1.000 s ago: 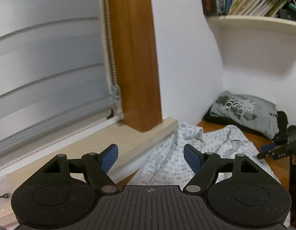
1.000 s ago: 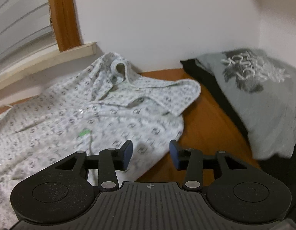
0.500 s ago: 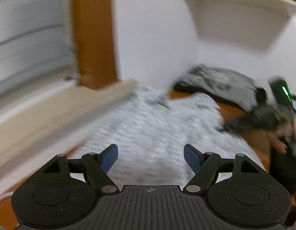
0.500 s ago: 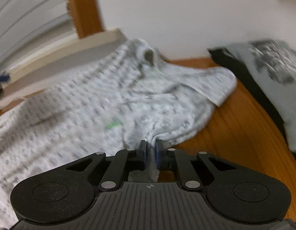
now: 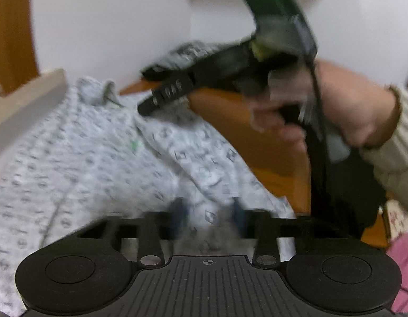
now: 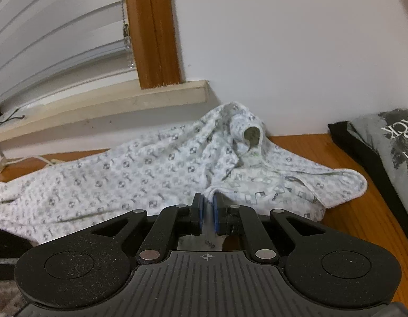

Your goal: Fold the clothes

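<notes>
A white patterned garment (image 6: 140, 169) lies spread and crumpled on the wooden surface (image 6: 304, 145) below the window sill. My right gripper (image 6: 208, 204) is shut on a fold of it at its near edge. In the left wrist view the same garment (image 5: 98, 158) fills the left and middle, and my left gripper (image 5: 208, 212) sits blurred with cloth between its partly closed fingers; whether it grips is unclear. The right gripper also shows in the left wrist view (image 5: 151, 107), held by a hand.
A folded grey printed shirt (image 6: 386, 142) on a dark garment lies at the right. The window sill (image 6: 111, 105), wooden frame (image 6: 153, 31) and blinds stand behind. A white cable (image 6: 8, 159) lies at the far left. Pink fabric (image 5: 404, 264) sits at the right edge.
My right gripper closed on the garment's edge and holds it. My left gripper swung right and down onto the garment, and its fingers moved closer together around cloth.
</notes>
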The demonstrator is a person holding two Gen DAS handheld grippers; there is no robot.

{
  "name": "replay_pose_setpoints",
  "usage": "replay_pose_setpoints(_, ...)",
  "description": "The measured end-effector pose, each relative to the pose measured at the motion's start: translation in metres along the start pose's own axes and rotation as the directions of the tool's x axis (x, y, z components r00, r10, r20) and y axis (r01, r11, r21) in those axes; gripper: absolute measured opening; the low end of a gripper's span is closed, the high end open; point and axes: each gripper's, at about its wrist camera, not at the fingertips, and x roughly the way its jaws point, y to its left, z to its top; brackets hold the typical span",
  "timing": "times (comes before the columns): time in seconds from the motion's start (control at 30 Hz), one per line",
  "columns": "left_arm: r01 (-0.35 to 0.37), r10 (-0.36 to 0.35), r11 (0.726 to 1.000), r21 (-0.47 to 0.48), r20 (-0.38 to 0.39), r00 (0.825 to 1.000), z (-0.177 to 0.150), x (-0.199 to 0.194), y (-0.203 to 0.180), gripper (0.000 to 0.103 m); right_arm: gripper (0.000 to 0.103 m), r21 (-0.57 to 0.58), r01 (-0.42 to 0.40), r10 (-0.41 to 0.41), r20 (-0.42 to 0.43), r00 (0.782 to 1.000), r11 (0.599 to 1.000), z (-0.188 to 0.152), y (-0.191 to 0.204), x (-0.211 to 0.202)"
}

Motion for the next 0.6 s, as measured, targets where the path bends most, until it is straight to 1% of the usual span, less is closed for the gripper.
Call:
replay_pose_setpoints(0.07,-0.001,0.001,1.000,0.017,0.018,1.000,-0.003,-0.002,0.002,0.009,0.012,0.001,-0.002,0.002,0.003,1.000,1.000,-0.006,-0.004,-0.006)
replay_pose_setpoints(0.1,-0.013,0.013,1.000,0.020,0.039,0.999,-0.003,-0.008,0.007,0.009,0.013,0.006,-0.001,0.001,0.009,1.000,1.000,-0.010,-0.007,-0.011)
replay_pose_setpoints(0.17,-0.035,0.035,0.999,0.003,0.077,0.996,-0.003,-0.020,0.020,0.008,0.013,0.013,0.000,0.000,0.019,1.000,1.000,-0.017,-0.013,-0.023)
replay_pose_setpoints(0.23,-0.052,0.055,0.998,-0.032,0.109,0.992,-0.002,-0.033,0.037,0.008,0.020,0.009,-0.001,0.001,0.020,1.000,1.000,-0.026,-0.016,-0.037)
replay_pose_setpoints(0.3,-0.054,0.067,0.994,-0.093,0.139,0.988,-0.003,-0.048,0.056,0.008,0.029,0.004,-0.003,0.003,0.018,1.000,1.000,-0.035,-0.018,-0.050)
replay_pose_setpoints(0.33,-0.061,0.077,0.992,-0.111,0.151,0.985,-0.003,-0.055,0.062,0.008,0.030,0.001,-0.013,0.013,0.010,1.000,1.000,-0.040,-0.017,-0.055)
replay_pose_setpoints(0.4,-0.083,0.105,0.988,-0.130,0.174,0.979,-0.004,-0.066,0.071,0.008,0.040,-0.002,-0.041,0.041,-0.006,0.999,0.999,-0.052,-0.012,-0.063)
replay_pose_setpoints(0.47,-0.082,0.108,0.986,-0.143,0.182,0.977,-0.003,-0.069,0.080,0.008,0.045,-0.011,-0.074,0.074,-0.017,0.997,0.997,-0.064,-0.002,-0.070)
replay_pose_setpoints(0.6,-0.081,0.113,0.984,-0.157,0.202,0.973,-0.005,-0.071,0.092,0.008,0.048,-0.005,-0.154,0.154,-0.044,0.987,0.988,-0.080,0.020,-0.074)
